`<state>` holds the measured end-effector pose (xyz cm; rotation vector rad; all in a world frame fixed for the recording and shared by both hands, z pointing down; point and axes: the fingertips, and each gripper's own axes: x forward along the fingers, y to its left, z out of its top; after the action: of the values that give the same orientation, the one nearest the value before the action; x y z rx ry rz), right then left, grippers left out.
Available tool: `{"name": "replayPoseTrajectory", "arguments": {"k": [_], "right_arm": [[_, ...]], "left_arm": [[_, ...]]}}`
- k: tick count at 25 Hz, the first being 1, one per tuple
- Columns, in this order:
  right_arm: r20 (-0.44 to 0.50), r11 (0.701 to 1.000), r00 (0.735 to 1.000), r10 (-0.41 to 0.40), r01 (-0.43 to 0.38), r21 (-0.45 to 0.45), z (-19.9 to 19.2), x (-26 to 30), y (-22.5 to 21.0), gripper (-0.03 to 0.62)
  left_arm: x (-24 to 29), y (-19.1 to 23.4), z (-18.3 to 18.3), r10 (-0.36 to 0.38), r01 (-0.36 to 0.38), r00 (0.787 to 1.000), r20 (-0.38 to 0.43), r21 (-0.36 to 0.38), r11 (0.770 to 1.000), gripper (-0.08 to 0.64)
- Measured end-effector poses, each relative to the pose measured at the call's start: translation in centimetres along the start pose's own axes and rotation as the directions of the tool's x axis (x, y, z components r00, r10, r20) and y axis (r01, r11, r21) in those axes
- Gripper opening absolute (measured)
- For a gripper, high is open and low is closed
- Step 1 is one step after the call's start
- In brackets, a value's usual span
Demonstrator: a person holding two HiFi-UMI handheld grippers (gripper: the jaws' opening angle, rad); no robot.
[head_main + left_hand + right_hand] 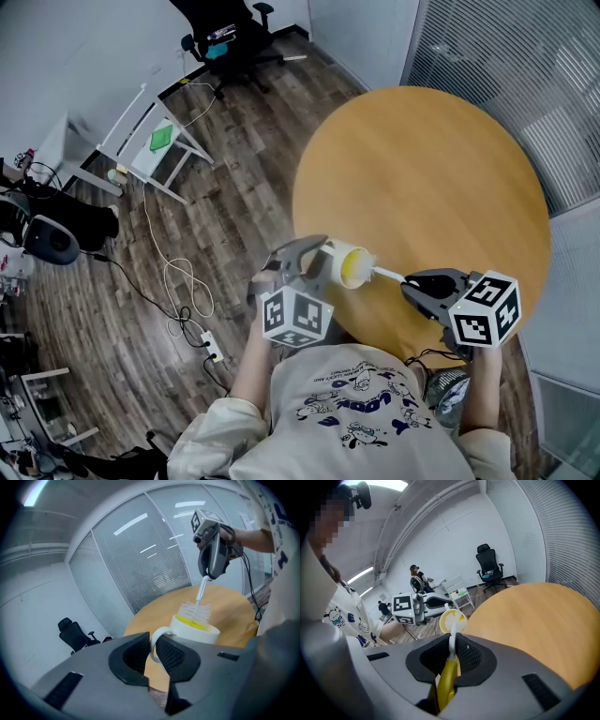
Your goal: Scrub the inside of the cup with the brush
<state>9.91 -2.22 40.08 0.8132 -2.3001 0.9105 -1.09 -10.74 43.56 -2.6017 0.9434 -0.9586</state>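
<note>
A white cup (349,263) with a yellow inside is held in the air over the near edge of the round table, its mouth turned toward my right. My left gripper (309,260) is shut on the cup's handle (153,644). My right gripper (419,284) is shut on the brush (451,654), whose handle is yellow and white. The white bristles (195,612) sit at the cup's mouth (451,620), partly inside it. In the left gripper view the right gripper (213,557) hangs above the cup (196,632).
The round wooden table (431,187) fills the right half of the head view. Left of it is wood floor with cables (183,291), a white folding stand (155,145) and a black office chair (230,37). People show far off in the right gripper view.
</note>
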Motion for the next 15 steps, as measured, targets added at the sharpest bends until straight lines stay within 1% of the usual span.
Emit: {"name": "replayPoseTrajectory", "arguments": {"k": [7,15], "right_arm": [[0.025,0.999,1.0,0.002,-0.003,0.04,-0.3,0.6,0.1,0.048],[0.028,0.999,1.0,-0.006,0.005,0.043,-1.0,1.1,0.1,0.048]], "left_arm": [[0.0,1.0,-0.5,0.03,-0.03,1.0,-0.001,-0.062,0.998,0.038],[0.3,1.5,-1.0,0.061,-0.063,0.998,-0.02,-0.122,0.99,0.038]]}}
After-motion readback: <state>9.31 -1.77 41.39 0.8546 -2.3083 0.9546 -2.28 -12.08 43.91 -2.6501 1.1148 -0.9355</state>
